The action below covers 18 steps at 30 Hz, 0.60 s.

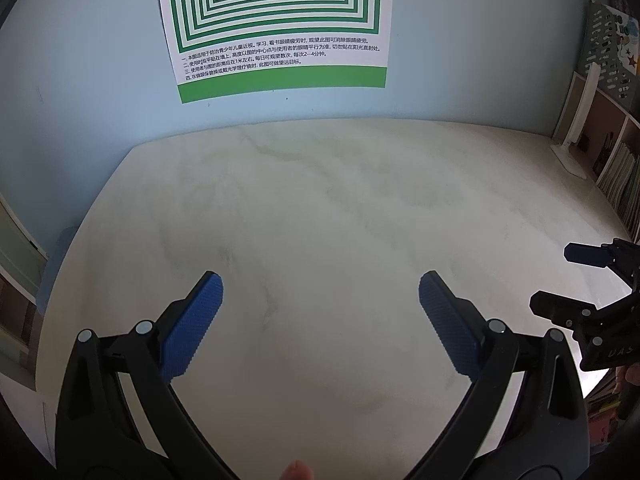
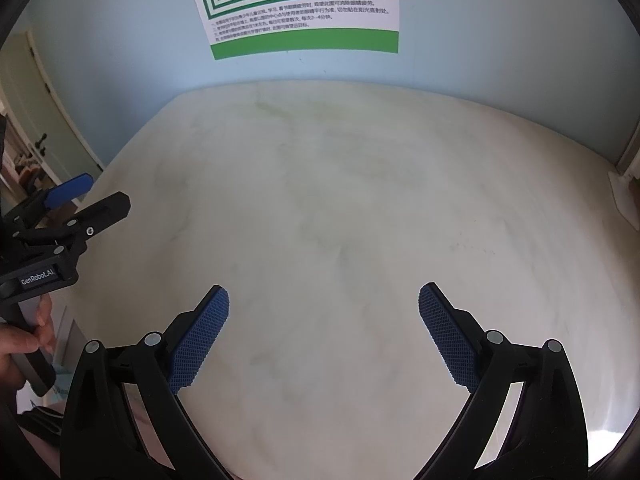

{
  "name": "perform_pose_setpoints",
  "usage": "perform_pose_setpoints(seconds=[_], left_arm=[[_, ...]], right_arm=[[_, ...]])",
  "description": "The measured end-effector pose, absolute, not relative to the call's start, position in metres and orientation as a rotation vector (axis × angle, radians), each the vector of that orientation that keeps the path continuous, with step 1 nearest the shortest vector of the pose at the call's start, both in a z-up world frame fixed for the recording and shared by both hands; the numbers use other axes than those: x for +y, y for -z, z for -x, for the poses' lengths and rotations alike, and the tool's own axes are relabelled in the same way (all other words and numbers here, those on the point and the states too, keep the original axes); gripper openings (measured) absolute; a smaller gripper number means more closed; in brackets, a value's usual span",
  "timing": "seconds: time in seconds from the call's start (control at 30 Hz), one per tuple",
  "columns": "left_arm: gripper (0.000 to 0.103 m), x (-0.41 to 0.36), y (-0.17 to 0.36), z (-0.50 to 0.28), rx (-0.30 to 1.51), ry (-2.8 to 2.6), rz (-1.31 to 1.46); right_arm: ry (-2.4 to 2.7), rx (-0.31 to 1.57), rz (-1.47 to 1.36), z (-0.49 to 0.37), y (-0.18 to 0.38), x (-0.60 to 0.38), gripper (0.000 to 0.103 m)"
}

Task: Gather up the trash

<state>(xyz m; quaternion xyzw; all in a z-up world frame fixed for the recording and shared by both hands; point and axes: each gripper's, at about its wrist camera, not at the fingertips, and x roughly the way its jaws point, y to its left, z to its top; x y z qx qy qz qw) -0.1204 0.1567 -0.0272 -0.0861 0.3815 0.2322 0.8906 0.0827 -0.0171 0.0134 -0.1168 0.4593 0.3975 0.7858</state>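
Trash unseen on table (image 1: pixel 320 200); left gripper (image 1: pixel 320 292), right gripper (image 2: pixel 324 300) jaws apart.

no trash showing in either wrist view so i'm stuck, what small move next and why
Probably pan both cameras off the marble tabletop to search. The left hand-held gripper and right hand-held gripper are open and hold nothing, and the tabletop shows nothing to pick up; only an eye-chart poster on the wall and a white lamp base at the far right.
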Motion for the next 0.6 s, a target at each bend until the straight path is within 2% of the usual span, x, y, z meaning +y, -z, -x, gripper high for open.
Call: perform_pose_setpoints(seconds=[0.6], left_arm=[[0.096,0.1657,0.0277,0.1193,0.794,-0.486,0.175]], right_arm=[[-0.852,0.994,0.253,-0.0879,-0.0133,-0.0195,0.095]])
